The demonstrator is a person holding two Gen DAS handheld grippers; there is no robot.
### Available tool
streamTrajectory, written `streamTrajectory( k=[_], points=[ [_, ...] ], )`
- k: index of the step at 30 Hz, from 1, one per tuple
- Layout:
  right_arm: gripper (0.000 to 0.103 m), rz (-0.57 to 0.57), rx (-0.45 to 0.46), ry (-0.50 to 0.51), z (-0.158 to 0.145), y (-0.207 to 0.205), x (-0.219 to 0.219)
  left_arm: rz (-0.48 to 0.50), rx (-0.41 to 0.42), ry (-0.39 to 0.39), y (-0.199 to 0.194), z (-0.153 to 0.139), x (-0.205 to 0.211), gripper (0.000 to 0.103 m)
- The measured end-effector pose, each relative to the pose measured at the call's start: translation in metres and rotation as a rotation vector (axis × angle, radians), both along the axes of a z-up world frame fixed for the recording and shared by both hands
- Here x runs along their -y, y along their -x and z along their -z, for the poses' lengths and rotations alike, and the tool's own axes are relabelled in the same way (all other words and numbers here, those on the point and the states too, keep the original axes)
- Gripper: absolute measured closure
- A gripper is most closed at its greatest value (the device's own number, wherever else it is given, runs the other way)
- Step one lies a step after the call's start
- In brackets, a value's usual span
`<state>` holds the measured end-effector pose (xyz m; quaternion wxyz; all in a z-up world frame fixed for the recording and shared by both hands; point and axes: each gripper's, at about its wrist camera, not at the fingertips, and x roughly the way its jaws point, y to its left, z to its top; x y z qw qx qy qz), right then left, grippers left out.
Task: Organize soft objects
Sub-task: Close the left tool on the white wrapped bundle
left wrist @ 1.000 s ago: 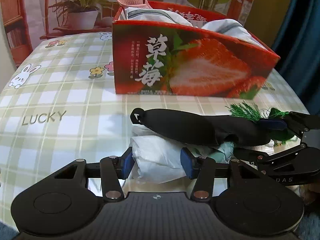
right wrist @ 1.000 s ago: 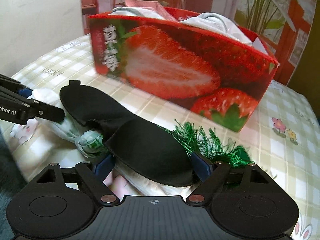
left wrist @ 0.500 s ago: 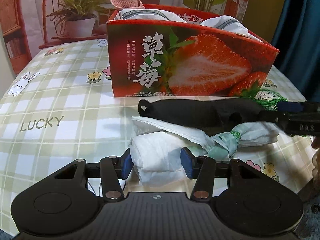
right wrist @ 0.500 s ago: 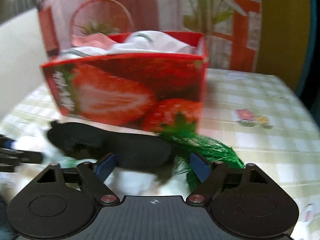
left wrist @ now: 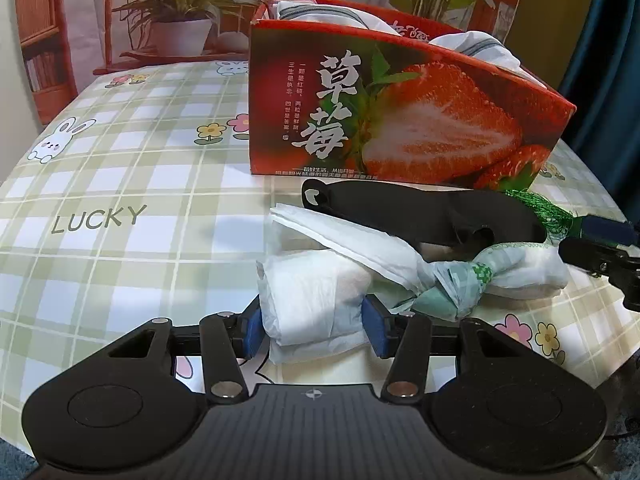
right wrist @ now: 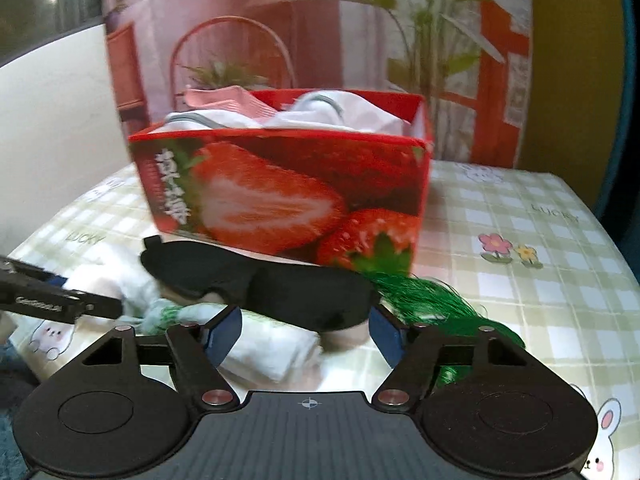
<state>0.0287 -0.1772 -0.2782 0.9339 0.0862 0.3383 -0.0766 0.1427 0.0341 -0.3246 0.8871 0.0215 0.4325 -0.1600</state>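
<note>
A white knotted cloth (left wrist: 320,300) lies on the checked tablecloth, its near end pinched between the blue pads of my left gripper (left wrist: 312,332), which is shut on it. Behind the cloth a black eye mask (left wrist: 420,216) stretches along the front of the red strawberry box (left wrist: 400,120). A green tassel (left wrist: 540,208) lies at the mask's right end. My right gripper (right wrist: 306,334) is closing. The mask's end (right wrist: 312,296) and the cloth's far end (right wrist: 272,348) sit between its pads, which do not press on them. The left gripper (right wrist: 90,292) shows at the left edge.
The open box (right wrist: 280,200) holds white striped fabric (right wrist: 320,110) and a pink piece (right wrist: 224,100). A printed backdrop with plants and a chair stands behind the table. The tablecloth (left wrist: 120,200) lies bare to the left of the box. The table's edge runs close on the right.
The right gripper has drawn away to the right, rolled, and narrowed its jaws. The eye mask has shifted off the white cloth toward the box. The left gripper holds its grip unchanged.
</note>
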Motion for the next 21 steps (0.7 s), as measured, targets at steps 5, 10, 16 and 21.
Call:
streamTrajectory(
  k=[5, 10, 16, 21],
  points=[
    [0.044, -0.041, 0.026, 0.015, -0.004, -0.001, -0.01, -0.004, -0.004, 0.009, -0.001, 0.001, -0.001, 0.049],
    [0.048, -0.019, -0.01, -0.041, 0.009, -0.004, -0.006, -0.004, -0.001, 0.006, 0.001, 0.001, -0.001, 0.049],
    [0.062, 0.003, -0.042, -0.116, 0.027, -0.007, 0.003, -0.003, 0.001, 0.006, 0.001, 0.002, -0.001, 0.048],
    [0.063, -0.008, -0.055, -0.13, 0.033, -0.009, 0.002, -0.019, 0.002, 0.016, 0.001, -0.001, -0.003, 0.042]
  ],
)
